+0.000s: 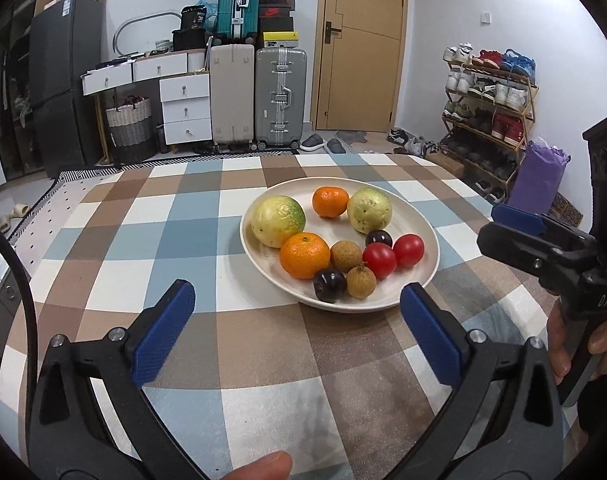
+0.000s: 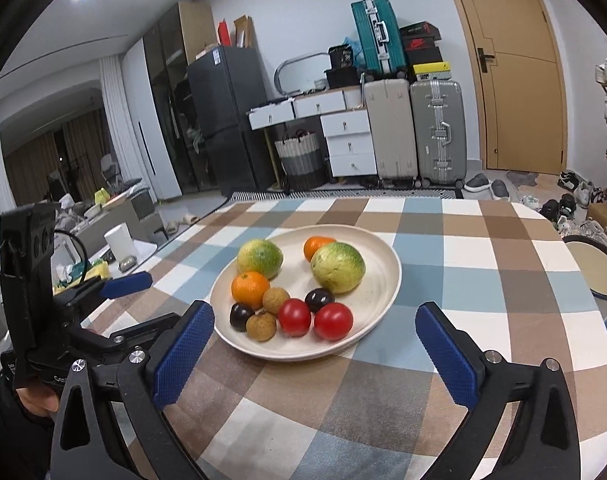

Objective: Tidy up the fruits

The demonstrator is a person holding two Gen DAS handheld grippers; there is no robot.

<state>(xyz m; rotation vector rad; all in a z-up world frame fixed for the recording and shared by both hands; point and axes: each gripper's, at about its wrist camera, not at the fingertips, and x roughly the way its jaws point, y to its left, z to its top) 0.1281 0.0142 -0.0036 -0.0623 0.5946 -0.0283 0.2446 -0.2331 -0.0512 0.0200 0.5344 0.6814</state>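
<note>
Resting together on one plate [image 1: 423,216] mid-worktop [image 1: 183,240], all the fruit looks gathered; little seems left to sort. Left to right: two guavas [image 1: 277,221], two oranges [image 1: 304,255], two plums [image 1: 330,285], two longans [image 1: 346,255], two tomatoes [image 1: 379,260]. Left tongs [image 1: 297,320] and right tongs [image 2: 314,344] hang wide open, empty, just short of the plate.

Both cameras sit low over the table [image 1: 151,216], each looking forward along its own blue pads toward the far wall. The left wrist view faces the plate [image 1: 399,300] from near, slightly from the left; the right gripper [image 1: 515,220] enters at its right edge. The right wrist view faces the same plate [image 2: 383,248] from near, with the left gripper [image 2: 127,280] at its left edge. Both views share the plate, the suitcases [image 1: 279,100] and the door [image 2: 519,80].
</note>
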